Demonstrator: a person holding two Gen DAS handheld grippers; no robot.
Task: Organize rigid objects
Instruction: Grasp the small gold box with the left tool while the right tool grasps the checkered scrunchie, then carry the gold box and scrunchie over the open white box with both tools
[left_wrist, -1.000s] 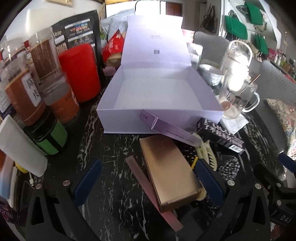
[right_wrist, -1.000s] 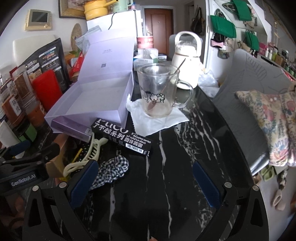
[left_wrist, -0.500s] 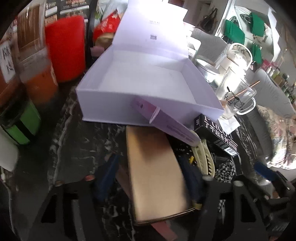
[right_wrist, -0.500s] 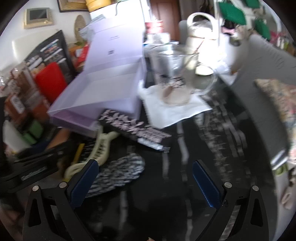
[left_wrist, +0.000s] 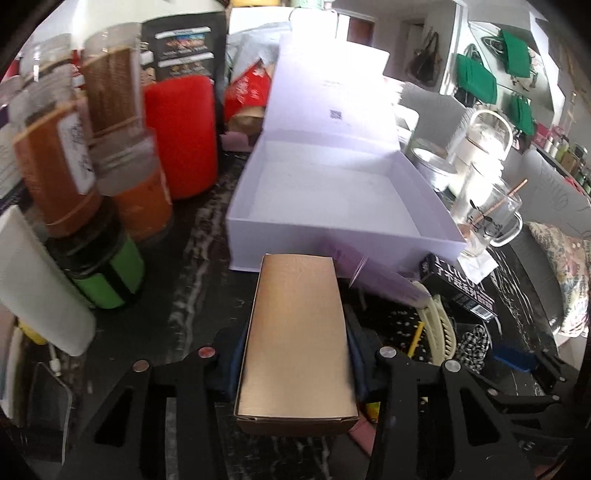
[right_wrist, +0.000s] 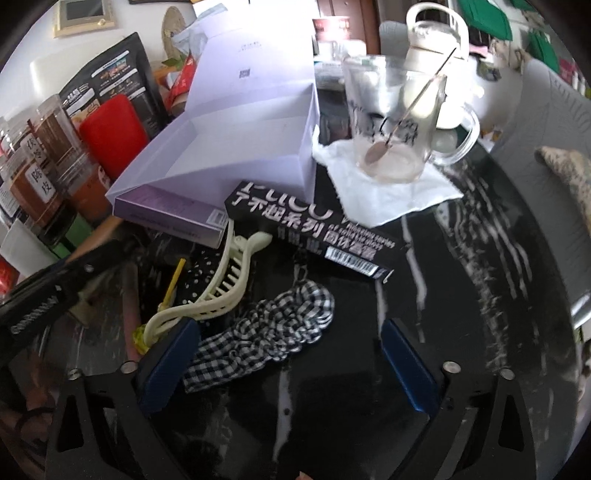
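- Gold box (left_wrist: 297, 332) sits clamped in our left gripper (left_wrist: 295, 363), just short of the open lavender box (left_wrist: 332, 192) — we judge the carry step; next, lift over the near wall.
- Right wrist view: our right gripper (right_wrist: 286, 360) is spread wide, holding nothing, over the checked scrunchie (right_wrist: 273, 332) — waiting.

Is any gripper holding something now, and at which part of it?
The left gripper holds the gold box, its fingers pressed on the two long sides near the close end. The right gripper is open and holds nothing.
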